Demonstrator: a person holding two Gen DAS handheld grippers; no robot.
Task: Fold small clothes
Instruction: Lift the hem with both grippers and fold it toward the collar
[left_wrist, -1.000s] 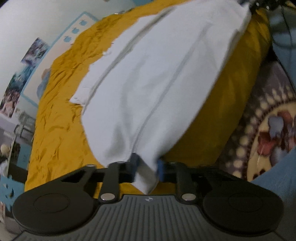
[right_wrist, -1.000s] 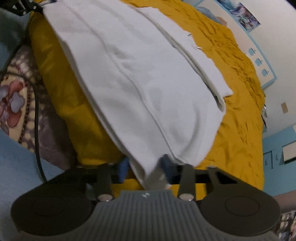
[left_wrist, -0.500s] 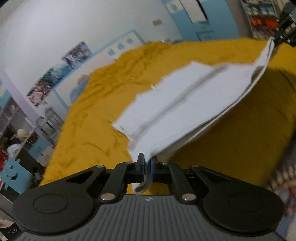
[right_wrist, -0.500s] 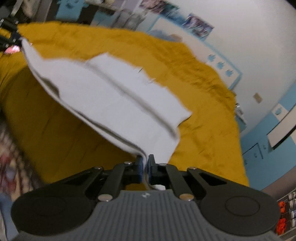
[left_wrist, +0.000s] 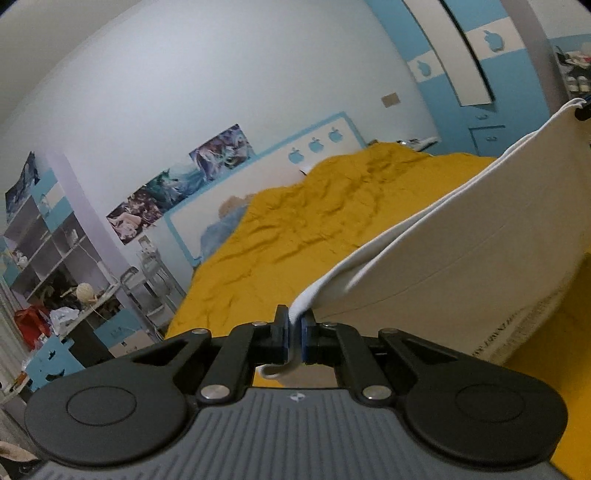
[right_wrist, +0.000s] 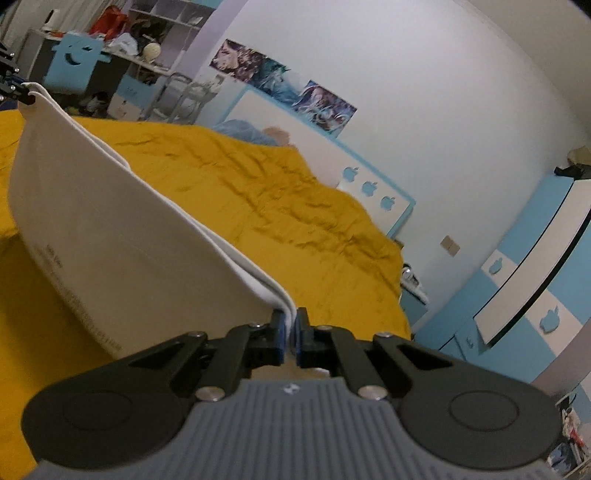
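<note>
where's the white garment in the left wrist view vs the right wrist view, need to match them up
Left wrist view: the white garment fills the right half, running from the left gripper up to the top right edge.
Right wrist view: the white garment fills the left half, running from the right gripper up to the top left edge.
Shared landmark: the white headboard with blue apples behind the yellow bedspread.

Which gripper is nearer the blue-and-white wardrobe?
Right. The right gripper grips the white garment at its corner on the wardrobe side; the left gripper holds the opposite corner, toward the shelves.
</note>
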